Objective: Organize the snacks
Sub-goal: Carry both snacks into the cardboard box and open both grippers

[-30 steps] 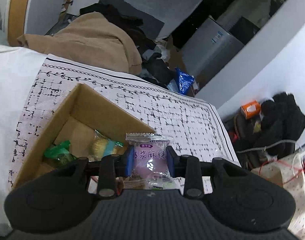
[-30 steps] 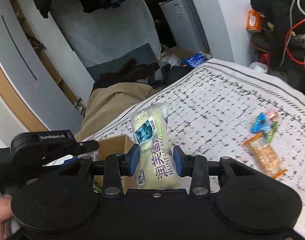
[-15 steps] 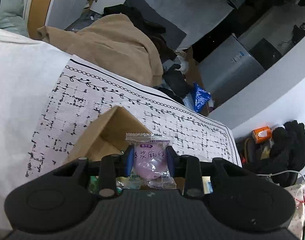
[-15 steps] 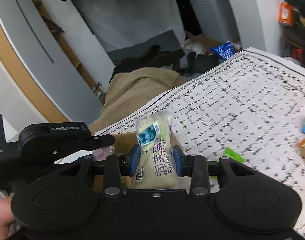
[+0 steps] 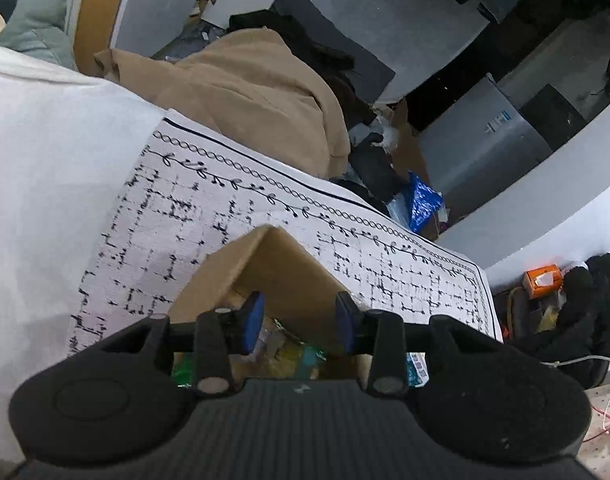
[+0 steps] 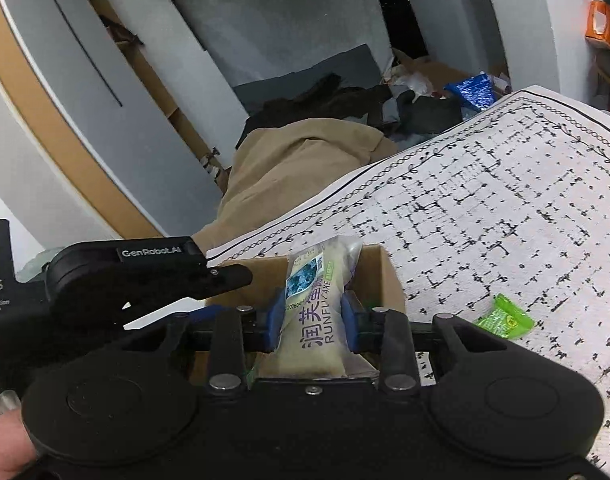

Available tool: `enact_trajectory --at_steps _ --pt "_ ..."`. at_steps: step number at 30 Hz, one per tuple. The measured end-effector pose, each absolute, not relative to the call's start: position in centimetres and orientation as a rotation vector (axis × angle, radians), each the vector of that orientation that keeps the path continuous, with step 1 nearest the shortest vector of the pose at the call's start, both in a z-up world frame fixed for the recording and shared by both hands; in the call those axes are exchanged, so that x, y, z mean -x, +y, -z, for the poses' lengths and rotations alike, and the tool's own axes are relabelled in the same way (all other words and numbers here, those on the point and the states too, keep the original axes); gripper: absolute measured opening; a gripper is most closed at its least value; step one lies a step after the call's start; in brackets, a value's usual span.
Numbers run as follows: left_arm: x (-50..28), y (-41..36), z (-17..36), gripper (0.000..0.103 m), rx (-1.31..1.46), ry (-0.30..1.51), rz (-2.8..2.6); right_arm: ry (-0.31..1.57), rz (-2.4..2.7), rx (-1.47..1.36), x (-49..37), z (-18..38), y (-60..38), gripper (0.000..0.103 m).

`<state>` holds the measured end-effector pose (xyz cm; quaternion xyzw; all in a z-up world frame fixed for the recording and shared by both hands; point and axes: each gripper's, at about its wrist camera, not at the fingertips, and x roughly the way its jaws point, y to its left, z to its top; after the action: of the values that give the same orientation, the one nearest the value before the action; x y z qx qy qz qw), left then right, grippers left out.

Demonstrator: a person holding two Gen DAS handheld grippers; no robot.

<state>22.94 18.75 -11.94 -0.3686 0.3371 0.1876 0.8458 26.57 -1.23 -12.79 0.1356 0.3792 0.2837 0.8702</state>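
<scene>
The left gripper (image 5: pixel 297 322) fingers are opening, empty, above the cardboard box (image 5: pixel 289 276). The right gripper (image 6: pixel 314 322) fingers clamp an upright cream cake packet (image 6: pixel 319 312).

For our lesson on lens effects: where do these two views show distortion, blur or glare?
Left wrist view: fisheye bends the wall panels and patterned cloth border; the cardboard box stays fairly sharp. Right wrist view: the same curving; cake packet print readable, slight sheen, no strong glare.

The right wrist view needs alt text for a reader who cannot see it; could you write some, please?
The right gripper holds a pale cake packet upright over an open cardboard box on a patterned cloth. The left gripper reaches in beside it; a green candy lies outside.
</scene>
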Motion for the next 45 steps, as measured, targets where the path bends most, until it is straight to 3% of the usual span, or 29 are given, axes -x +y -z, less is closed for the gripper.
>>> enact_trajectory --at_steps 1,3,9,13,16,27,45 --pt "-22.9 18.9 11.9 0.04 0.781 0.712 -0.401 0.795 -0.591 -0.279 -26.5 12.7 -1.2 0.035" --pt "-22.8 18.9 11.9 0.044 0.789 0.713 -0.406 0.791 -0.576 -0.269 -26.4 12.3 -1.4 0.051" --pt "-23.2 17.8 11.6 0.051 0.752 0.728 -0.401 0.75 -0.527 -0.274 -25.6 10.5 -4.6 0.059" --pt "-23.2 16.3 10.8 0.07 0.709 0.723 -0.392 0.738 -0.463 -0.282 -24.6 10.0 -7.7 0.063" --pt "-23.2 15.3 10.4 0.079 0.68 0.725 -0.398 0.725 -0.421 -0.276 -23.6 9.7 -9.5 0.069" --pt "-22.5 12.1 8.8 0.092 0.621 0.717 -0.353 0.68 -0.331 -0.24 -20.7 9.1 -14.6 0.088" --pt "-21.9 5.5 7.9 0.103 0.443 0.762 -0.235 0.67 -0.197 -0.239 -18.4 10.5 -22.3 0.093"
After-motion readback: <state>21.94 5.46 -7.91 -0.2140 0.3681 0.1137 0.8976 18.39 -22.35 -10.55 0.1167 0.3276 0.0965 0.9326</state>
